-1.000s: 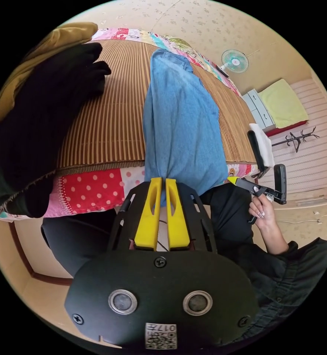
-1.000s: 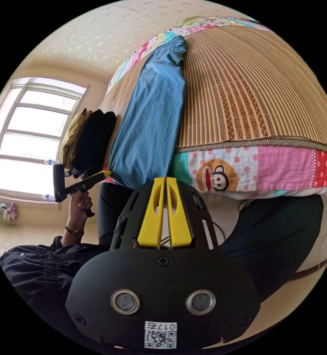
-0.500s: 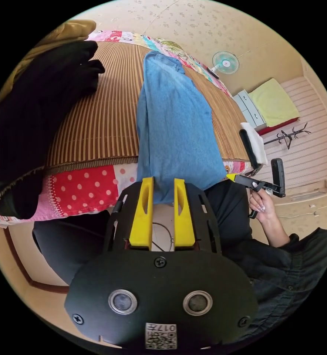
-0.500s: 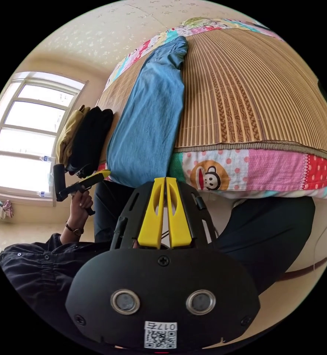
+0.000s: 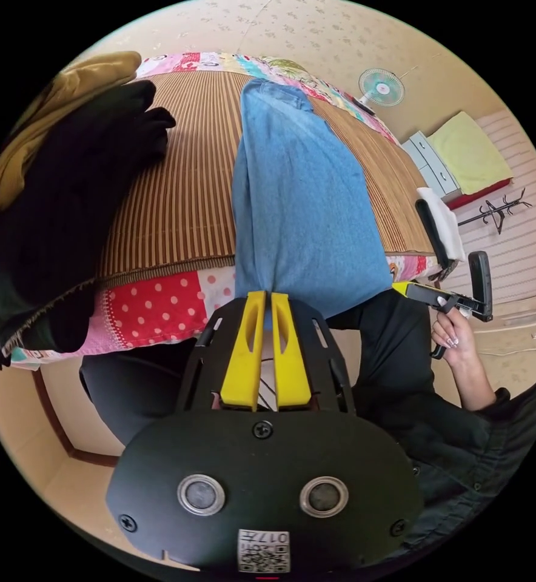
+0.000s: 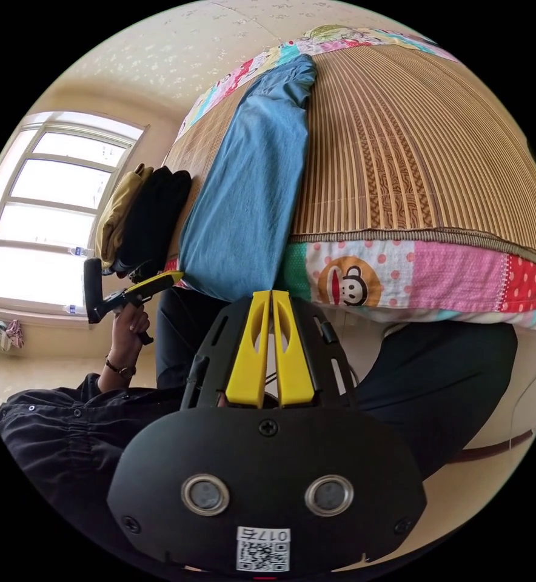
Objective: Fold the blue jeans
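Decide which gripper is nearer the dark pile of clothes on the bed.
Left. The left gripper grips the jeans at the hem corner nearer the dark pile; the right gripper holds the far corner.

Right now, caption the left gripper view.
Left gripper shut on blue jeans hanging over the mat-covered bed.

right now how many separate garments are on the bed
3 that I can tell: the blue jeans run lengthwise down the mat with one end hanging over the edge; a black garment and a mustard garment are piled beside them. The pile may hide more.

Bright daylight from the window point(image 6: 50, 212); sharp, fisheye-bent edges.
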